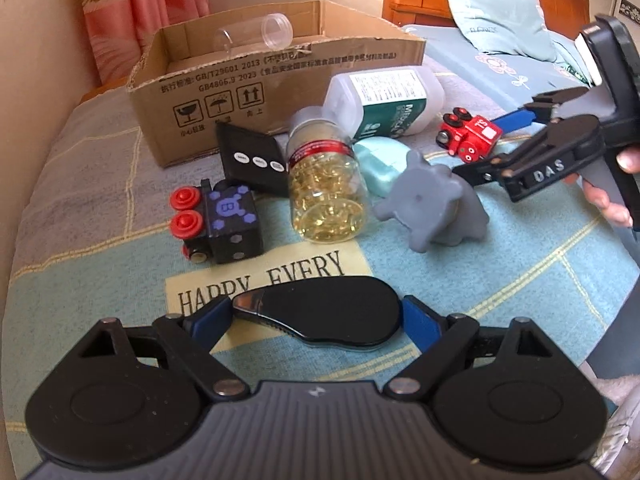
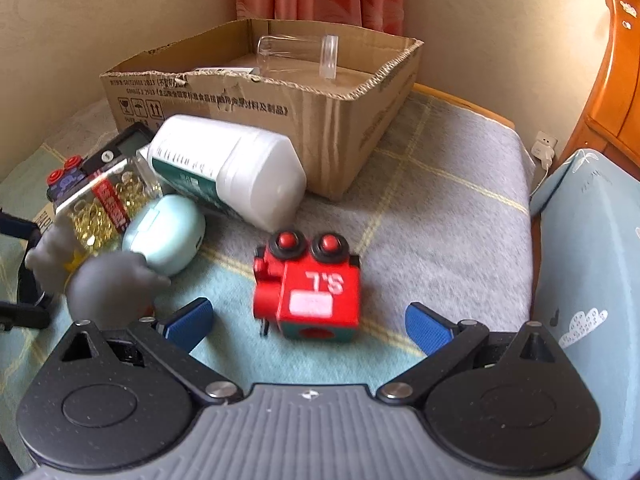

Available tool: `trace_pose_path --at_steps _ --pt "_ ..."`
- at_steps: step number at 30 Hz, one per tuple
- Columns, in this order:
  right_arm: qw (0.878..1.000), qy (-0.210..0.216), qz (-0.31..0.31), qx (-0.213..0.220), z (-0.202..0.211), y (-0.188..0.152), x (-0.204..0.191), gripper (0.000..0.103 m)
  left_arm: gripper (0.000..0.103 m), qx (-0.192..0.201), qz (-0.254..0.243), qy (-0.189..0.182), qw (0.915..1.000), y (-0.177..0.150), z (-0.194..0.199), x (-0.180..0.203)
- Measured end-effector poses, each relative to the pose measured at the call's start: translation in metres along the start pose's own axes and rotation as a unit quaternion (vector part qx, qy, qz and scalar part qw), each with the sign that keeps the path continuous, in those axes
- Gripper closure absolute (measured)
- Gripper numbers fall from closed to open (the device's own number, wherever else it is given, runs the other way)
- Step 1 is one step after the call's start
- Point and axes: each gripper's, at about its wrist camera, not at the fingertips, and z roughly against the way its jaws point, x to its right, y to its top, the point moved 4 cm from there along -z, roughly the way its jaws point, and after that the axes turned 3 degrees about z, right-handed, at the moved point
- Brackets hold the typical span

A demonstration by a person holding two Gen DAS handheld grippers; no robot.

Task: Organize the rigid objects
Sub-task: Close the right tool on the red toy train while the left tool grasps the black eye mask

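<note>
My left gripper (image 1: 316,314) has its blue pads on both ends of a flat black oval object (image 1: 320,310) with a silver tip, low over the bedspread. My right gripper (image 2: 308,320) is open around a red toy train (image 2: 310,286), which lies on the bed between the fingers; it also shows in the left wrist view (image 1: 470,134). A cardboard box (image 1: 280,80) at the back holds a clear plastic tube (image 1: 256,34). A black toy train (image 1: 218,222), a jar of gold capsules (image 1: 324,192), a grey rubber animal (image 1: 432,204), a white bottle (image 1: 384,98), a mint case (image 1: 376,164) and a black remote (image 1: 252,156) lie on the bed.
The bedspread (image 1: 520,280) bears a "HAPPY EVERY" patch. A wall and pink curtain (image 1: 132,12) stand behind the box. A blue pillow (image 2: 592,260) and wooden headboard (image 2: 616,80) lie to the right. The box also shows in the right wrist view (image 2: 320,120).
</note>
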Motion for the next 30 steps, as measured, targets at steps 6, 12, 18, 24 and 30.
trace_pose_path --at_steps 6,12,18,24,30 --pt "1.000 0.006 0.007 -0.002 -0.006 0.008 -0.010 0.000 0.013 0.002 -0.001 -0.002 1.0000 0.000 0.000 -0.001" --pt "1.000 0.009 0.007 -0.007 -0.005 0.008 -0.009 0.000 0.013 0.002 -0.003 -0.004 1.0000 0.001 -0.001 0.000" --pt "1.000 0.006 0.003 -0.005 -0.004 0.005 -0.011 0.000 0.013 0.004 -0.005 -0.006 1.0000 0.001 -0.001 0.000" --pt "1.000 -0.005 -0.008 0.003 0.000 0.000 -0.013 0.000 0.013 0.004 -0.004 -0.005 1.0000 0.001 -0.001 0.000" --pt "1.000 -0.004 -0.007 -0.006 -0.001 0.003 -0.012 0.000 0.013 0.004 -0.004 -0.005 1.0000 0.001 -0.001 0.000"
